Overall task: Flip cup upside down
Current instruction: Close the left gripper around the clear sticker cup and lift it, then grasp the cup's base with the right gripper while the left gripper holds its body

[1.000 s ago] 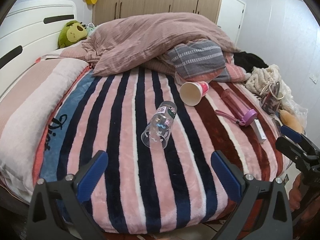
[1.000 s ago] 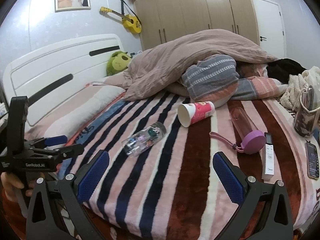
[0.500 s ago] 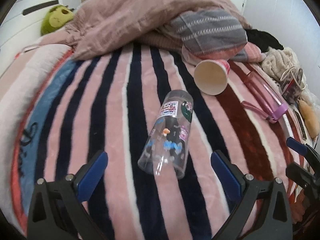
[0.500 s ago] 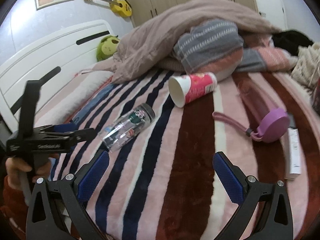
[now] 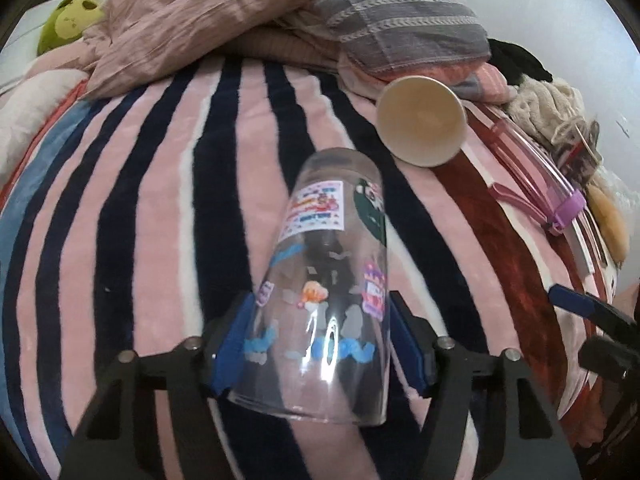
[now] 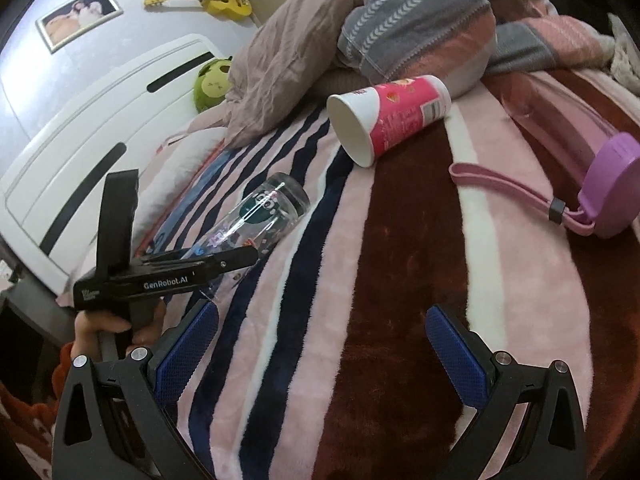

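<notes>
A clear plastic cup (image 5: 324, 280) with cartoon stickers lies on its side on the striped blanket (image 5: 152, 208), open mouth toward me. My left gripper (image 5: 320, 344) has its blue pads closed against both sides of the cup near the mouth. In the right wrist view the cup (image 6: 256, 216) lies left of centre with the left gripper (image 6: 224, 260) on it. My right gripper (image 6: 320, 356) is open and empty above the blanket, to the right of the cup. A pink paper cup (image 6: 384, 116) lies on its side farther back; it also shows in the left wrist view (image 5: 420, 120).
A pink bottle with purple lid (image 6: 600, 184) lies at the right. A heaped quilt (image 5: 208, 12) and striped grey pillow (image 5: 404, 36) fill the far bed. A green plush toy (image 6: 210, 82) sits by the white headboard (image 6: 92, 128). Clothes pile at far right (image 5: 560, 108).
My left gripper moved forward to the clear cup and closed its pads on it. My right gripper moved forward and lower over the blanket, still open.
</notes>
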Available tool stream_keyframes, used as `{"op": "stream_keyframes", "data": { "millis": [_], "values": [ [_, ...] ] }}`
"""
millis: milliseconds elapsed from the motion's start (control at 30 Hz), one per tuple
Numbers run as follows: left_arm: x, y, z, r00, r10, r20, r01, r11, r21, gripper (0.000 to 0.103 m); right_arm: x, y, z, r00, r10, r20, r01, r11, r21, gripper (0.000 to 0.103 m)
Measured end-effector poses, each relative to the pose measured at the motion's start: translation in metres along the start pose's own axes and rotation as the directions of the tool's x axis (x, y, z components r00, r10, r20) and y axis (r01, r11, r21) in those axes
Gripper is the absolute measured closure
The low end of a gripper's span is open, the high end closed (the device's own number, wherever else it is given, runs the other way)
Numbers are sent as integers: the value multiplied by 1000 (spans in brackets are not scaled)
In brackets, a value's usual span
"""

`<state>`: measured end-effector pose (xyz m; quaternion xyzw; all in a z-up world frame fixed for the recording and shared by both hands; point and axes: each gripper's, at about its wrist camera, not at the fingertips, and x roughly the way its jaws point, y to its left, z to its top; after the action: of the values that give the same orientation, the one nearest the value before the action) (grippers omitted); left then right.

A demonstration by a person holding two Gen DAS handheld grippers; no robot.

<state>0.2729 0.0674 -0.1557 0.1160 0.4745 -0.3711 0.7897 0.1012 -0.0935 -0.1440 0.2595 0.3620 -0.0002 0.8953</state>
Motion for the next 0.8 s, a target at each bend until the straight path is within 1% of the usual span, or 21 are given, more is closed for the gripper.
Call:
{"op": "stream_keyframes", "data": {
  "millis": [67, 100, 133, 233, 300, 367, 467, 533, 567, 600, 633, 700, 733, 767, 800],
  "values": [
    [-3, -5, -5, 1000, 1, -4, -1, 1000, 21, 45, 0, -3, 0, 1000, 31, -2, -31, 999, 21, 0],
    [-6, -8, -9, 1000, -4, -6, 4, 1000, 23, 45, 1, -3, 0, 998, 63, -4, -63, 997, 38, 0],
    [-9, -9, -13, 1000, -1, -8, 1, 1000, 19, 45, 1, -5, 0, 997, 76, -5, -76, 996, 46, 0],
    [-18, -9, -26, 1000, -9, -12, 9, 1000, 14, 45, 4, -1, 2, 987, 164, -5, -163, 984, 77, 0],
    [-25, -7, -39, 1000, -24, -17, 24, 1000, -3, 45, 9, 5, 6, 971, 238, -11, -236, 967, 93, 0],
    [-34, -7, -51, 999, -33, -20, 33, 999, -17, 45, 16, 13, 11, 956, 293, -28, -289, 952, 104, 0],
    [-49, -1, -73, 998, -58, -26, 57, 998, -36, 45, 32, 32, 19, 922, 379, -79, -370, 923, 106, 0],
    [-55, 2, -84, 997, -77, -23, 76, 996, -55, 45, 53, 43, 22, 906, 396, -153, -375, 915, 148, 0],
    [-58, 4, -90, 996, -89, -20, 87, 994, -67, 45, 65, 49, 22, 893, 407, -193, -380, 911, 162, 1],
    [-60, 6, -95, 995, -100, -13, 99, 992, -82, 45, 80, 55, 20, 874, 422, -240, -384, 903, 191, 3],
    [-62, 8, -99, 994, -109, -3, 108, 990, -95, 45, 91, 59, 18, 862, 428, -272, -378, 900, 219, 9],
    [-64, 9, -103, 993, -119, 14, 120, 987, -107, 45, 121, 67, 9, 822, 452, -347, -366, 886, 285, 14],
    [-65, 10, -104, 992, -122, 22, 124, 986, -110, 45, 130, 67, 6, 813, 453, -367, -355, 884, 304, 19],
    [-65, 10, -106, 992, -126, 32, 129, 985, -114, 45, 140, 69, 3, 806, 440, -395, -324, 888, 327, 26],
    [-65, 11, -107, 991, -129, 44, 134, 984, -116, 45, 148, 72, 2, 815, 407, -411, -287, 902, 324, 28]
  ]
}}
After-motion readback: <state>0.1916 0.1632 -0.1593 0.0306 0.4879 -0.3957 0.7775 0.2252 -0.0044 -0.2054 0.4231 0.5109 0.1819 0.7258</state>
